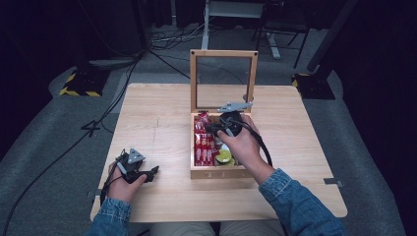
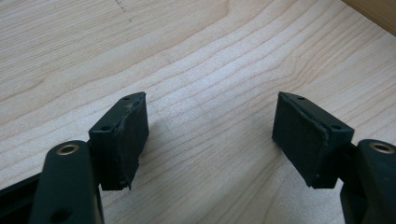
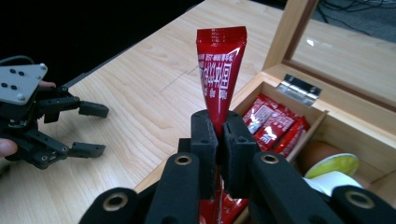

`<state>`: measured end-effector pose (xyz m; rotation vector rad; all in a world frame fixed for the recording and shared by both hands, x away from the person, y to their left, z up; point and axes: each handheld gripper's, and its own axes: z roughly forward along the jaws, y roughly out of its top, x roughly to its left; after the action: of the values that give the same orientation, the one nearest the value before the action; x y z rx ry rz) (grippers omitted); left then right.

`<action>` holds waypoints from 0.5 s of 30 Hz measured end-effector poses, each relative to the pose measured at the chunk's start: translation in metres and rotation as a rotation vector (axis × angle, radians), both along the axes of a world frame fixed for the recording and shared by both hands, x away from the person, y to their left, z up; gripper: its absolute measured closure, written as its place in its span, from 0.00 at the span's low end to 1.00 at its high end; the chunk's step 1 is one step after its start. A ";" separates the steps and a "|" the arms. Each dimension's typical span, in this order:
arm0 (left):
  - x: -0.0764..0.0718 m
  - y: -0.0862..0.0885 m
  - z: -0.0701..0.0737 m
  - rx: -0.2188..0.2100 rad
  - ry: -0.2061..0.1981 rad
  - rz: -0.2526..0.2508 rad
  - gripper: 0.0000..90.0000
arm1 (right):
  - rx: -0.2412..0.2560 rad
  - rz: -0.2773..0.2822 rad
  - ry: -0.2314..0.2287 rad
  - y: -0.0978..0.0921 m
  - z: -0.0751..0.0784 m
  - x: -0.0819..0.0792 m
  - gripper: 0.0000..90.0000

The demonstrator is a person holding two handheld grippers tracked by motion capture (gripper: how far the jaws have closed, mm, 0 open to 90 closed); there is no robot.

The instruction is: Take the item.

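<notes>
My right gripper [image 3: 219, 135] is shut on a red packet [image 3: 220, 70] that stands up between the pads, over the left part of the open wooden box [image 1: 216, 173]. In the high view that gripper [image 1: 220, 127] hovers above the box's red packets [image 1: 202, 145]. More red packets [image 3: 273, 123] lie in the left compartment, and a round yellow-green lidded pod [image 3: 332, 165] sits in the right one. My left gripper [image 1: 147, 174] rests low on the table's near-left side, jaws wide apart. In its own view the black pads [image 2: 123, 137] frame bare wood.
The box's glass-paned lid [image 1: 223, 81] stands upright at the back, hinged [image 3: 301, 88] to the rear wall. The light wooden table [image 1: 157, 115] has free room left of the box. Cables and stand bases lie on the grey floor [image 1: 44, 147] beyond.
</notes>
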<state>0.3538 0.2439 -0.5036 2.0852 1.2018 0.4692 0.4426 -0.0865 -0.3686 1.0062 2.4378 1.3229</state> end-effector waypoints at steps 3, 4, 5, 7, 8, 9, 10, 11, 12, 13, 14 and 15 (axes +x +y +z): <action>0.000 0.000 0.000 -0.001 0.000 0.000 0.30 | 0.015 -0.009 -0.006 -0.008 0.005 0.000 0.94; 0.000 0.000 0.000 -0.001 0.000 0.001 0.30 | 0.018 -0.011 -0.007 -0.011 0.007 -0.001 0.94; 0.000 0.000 0.000 -0.002 0.002 0.000 0.30 | 0.021 -0.012 -0.009 -0.013 0.009 -0.001 0.94; 0.000 0.000 0.000 -0.001 0.001 0.000 0.30 | 0.028 -0.015 -0.013 -0.017 0.013 -0.002 0.94; 0.000 0.000 0.000 -0.003 0.003 0.001 0.30 | 0.027 -0.018 -0.016 -0.019 0.015 -0.003 0.94; 0.000 0.000 0.000 -0.005 0.003 0.001 0.30 | 0.029 -0.019 -0.017 -0.021 0.017 -0.003 0.94; 0.000 -0.001 0.000 -0.007 0.002 0.003 0.30 | 0.032 -0.020 -0.020 -0.023 0.018 -0.003 0.94; 0.000 -0.001 0.000 -0.007 0.002 0.003 0.30 | 0.034 -0.023 -0.024 -0.026 0.021 -0.003 0.94; 0.000 -0.001 0.000 -0.007 0.002 0.002 0.30 | 0.037 -0.027 -0.024 -0.030 0.022 -0.004 0.94; 0.000 -0.001 0.000 -0.007 0.002 0.003 0.30 | 0.038 -0.030 -0.027 -0.032 0.023 -0.004 0.94; 0.000 0.000 0.000 -0.006 0.002 0.002 0.30 | 0.039 -0.033 -0.029 -0.034 0.024 -0.004 0.94; 0.000 -0.001 0.000 -0.006 0.002 0.002 0.30 | 0.040 -0.039 -0.028 -0.037 0.025 -0.004 0.94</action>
<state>0.3537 0.2434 -0.5038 2.0799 1.2057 0.4636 0.4386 -0.1238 -0.3431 1.0325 2.3677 1.3682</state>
